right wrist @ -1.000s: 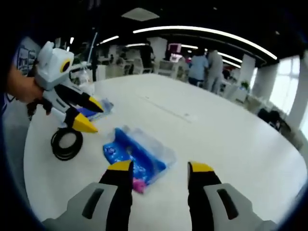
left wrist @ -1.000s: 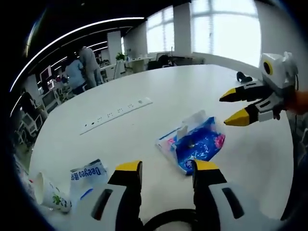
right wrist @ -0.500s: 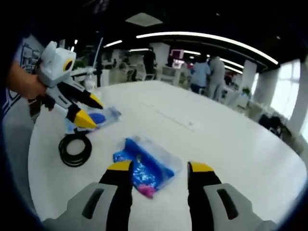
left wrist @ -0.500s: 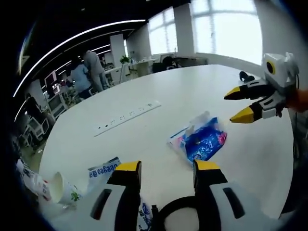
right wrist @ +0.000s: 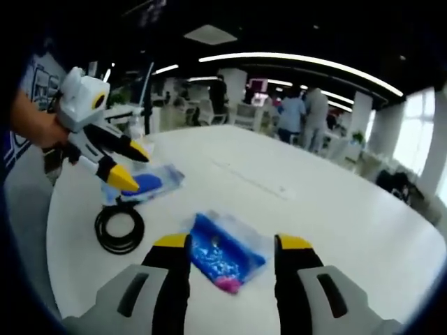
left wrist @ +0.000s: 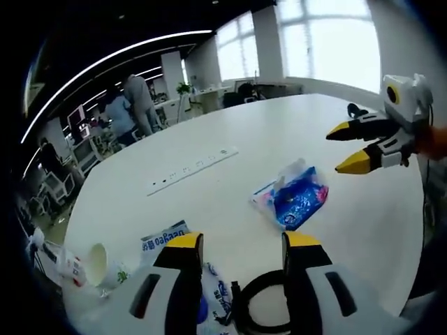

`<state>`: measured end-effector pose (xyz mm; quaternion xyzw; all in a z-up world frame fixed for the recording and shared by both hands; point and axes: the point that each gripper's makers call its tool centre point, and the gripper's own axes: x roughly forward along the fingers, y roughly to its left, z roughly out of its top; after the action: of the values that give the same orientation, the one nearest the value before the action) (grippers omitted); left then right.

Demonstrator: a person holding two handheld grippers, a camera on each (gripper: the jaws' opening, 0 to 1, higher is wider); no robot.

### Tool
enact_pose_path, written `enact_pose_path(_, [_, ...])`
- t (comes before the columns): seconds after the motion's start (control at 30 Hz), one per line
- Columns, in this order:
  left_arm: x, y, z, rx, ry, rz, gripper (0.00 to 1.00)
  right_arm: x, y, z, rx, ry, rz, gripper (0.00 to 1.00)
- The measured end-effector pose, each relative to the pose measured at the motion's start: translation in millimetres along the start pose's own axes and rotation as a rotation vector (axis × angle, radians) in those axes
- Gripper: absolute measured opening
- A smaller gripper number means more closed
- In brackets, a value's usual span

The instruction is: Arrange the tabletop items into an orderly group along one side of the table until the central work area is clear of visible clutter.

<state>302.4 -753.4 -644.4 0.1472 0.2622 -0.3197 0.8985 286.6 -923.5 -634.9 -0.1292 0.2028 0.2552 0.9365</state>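
Both tools [left wrist: 236,243] [right wrist: 225,241] spread, empty paper cup [left wrist: 100,266] tipped over, blue packet [right wrist: 225,255] between.

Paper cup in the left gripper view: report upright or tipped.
Tipped: the paper cup lies on its side on the table, open mouth facing the camera.

Open office: bright windows [left wrist: 328,42] at 1 o'clock, curved ceiling light strips [right wrist: 300,61], desks [left wrist: 202,91], people standing [right wrist: 304,115] beyond.

Glossy plastic packet [right wrist: 225,259], matt white table [right wrist: 335,209]
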Motion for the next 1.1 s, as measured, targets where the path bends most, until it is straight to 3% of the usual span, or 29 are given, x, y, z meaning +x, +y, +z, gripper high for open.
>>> enact_pose_path(0.63, [-23, 7.7, -23.4, 0.039, 0.016, -0.091, 0.45, -1, 42, 2.8, 0.070, 0.028, -0.053, 0.45])
enact_pose_path(0.83, [-30, 6.5, -35.2, 0.034, 0.010, -0.119, 0.46, 3, 66, -5.6, 0.090, 0.050, -0.039, 0.55])
enact_pose_path(1.1, [-40, 6.8, -52.5, 0.031, 0.017, -0.142, 0.56, 7, 91, -11.8, 0.141, 0.071, -0.030, 0.69])
